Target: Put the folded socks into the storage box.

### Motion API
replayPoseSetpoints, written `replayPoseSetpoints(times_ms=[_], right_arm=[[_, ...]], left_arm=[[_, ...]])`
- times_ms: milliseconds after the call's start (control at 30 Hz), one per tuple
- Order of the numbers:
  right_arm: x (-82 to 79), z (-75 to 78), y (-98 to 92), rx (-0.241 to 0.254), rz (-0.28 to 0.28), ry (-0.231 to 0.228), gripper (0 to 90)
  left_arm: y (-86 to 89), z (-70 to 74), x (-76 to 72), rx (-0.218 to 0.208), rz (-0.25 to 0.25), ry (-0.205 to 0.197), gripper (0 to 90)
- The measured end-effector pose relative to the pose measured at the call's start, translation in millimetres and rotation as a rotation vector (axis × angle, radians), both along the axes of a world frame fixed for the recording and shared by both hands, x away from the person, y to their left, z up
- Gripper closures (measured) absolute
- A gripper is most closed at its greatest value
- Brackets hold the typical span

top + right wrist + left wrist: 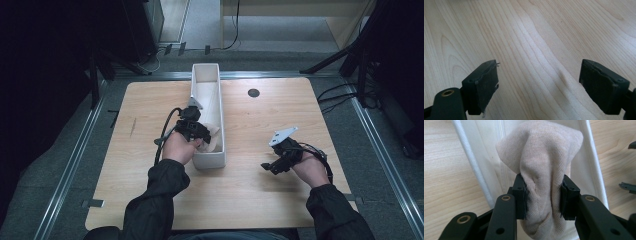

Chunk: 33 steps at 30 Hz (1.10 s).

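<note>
- From the high view, I see my left gripper [200,134] at the near end of the long white bin [207,82], which stands lengthwise down the middle of the wooden table [260,200]. A bit of beige cloth [214,137] shows at its tip, over the bin's near end. My left hand [179,147] sits just beside the bin's left wall. My right gripper [275,164] hovers low over bare wood, well apart from the bin, pointing left toward it. A small dark round hole [253,93] sits in the tabletop beyond, to the right of the bin.
- From the left gripper view, my jaws are clamped on the cloth [541,170], a ribbed knit bunched between the two pads [520,195]. It bulges above and below the pinch, with the white bin's [484,157] inside behind it and wood either side.
- From the right gripper view, my jaws stand wide apart with nothing between them, only the pale table [536,37] grain beneath.
</note>
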State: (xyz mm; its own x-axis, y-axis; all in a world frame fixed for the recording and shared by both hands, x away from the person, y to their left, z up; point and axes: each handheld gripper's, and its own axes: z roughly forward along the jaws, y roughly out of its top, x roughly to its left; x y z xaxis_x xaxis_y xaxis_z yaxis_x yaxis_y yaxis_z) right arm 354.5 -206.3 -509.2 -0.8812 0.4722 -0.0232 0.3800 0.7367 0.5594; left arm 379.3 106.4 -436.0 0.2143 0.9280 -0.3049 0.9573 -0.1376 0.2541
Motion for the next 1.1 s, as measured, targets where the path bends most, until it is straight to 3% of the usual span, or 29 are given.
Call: replayPoseSetpoints(times_ms=[100,533,800,1100], right_arm=[[0.2,-0.3,0.6,-0.004,0.004,0.000,15.5],[0.6,-0.3,1.0,-0.005,0.007,0.001,15.4],[0.5,-0.5,0.8,-0.008,0.009,0.002,15.5],[0.2,-0.3,1.6,-0.009,0.020,-0.004,15.8]], left_arm=[[-2.9,-1.7,-3.5,-0.030,-0.004,0.007,62.5],[-8.6,-13.2,-5.0,0.033,-0.004,0.009,60.7],[-9.5,-12.9,-4.3,0.037,-0.012,0.015,59.1],[-11.9,-10.2,-3.0,0.045,-0.024,0.019,45.8]])
